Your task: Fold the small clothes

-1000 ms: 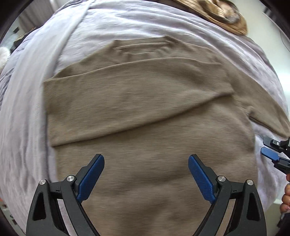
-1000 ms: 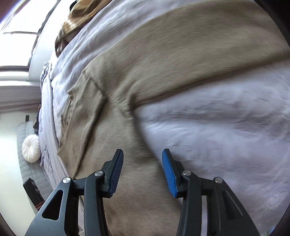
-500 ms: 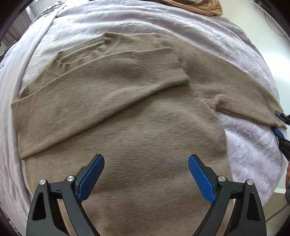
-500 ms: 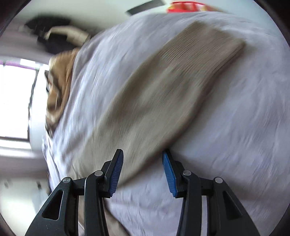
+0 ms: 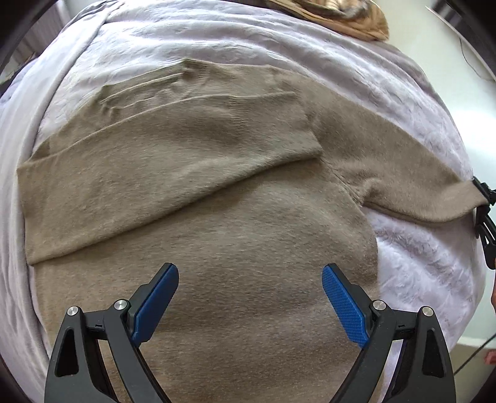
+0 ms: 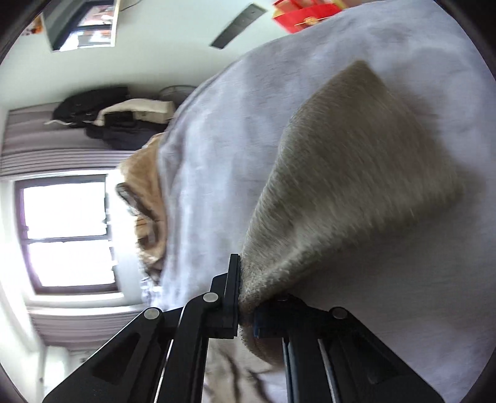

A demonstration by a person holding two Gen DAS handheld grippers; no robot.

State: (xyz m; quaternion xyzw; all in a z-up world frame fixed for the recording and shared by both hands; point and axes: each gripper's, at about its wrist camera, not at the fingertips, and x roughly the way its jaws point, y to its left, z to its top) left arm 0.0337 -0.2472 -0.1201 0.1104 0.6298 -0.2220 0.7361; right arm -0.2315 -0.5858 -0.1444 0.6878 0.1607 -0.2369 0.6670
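sweater [image 5: 217, 235] lies flat on the lavender bedspread [image 5: 217, 40], one sleeve already folded across its chest | right gripper [image 6: 246, 297] has just closed, pinching the outstretched sleeve cuff [image 6: 356, 173], likely to fold it inward | left gripper [image 5: 249, 297] wide, empty, hovers over the body | no legible writing or brand

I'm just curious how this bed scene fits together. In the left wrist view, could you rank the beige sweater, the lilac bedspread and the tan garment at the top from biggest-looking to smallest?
1. beige sweater, filling most of the view.
2. lilac bedspread; only its edges show around the sweater, so its real extent is likely greater.
3. tan garment, partly cut off and farthest from the camera, so its real size is unsure.
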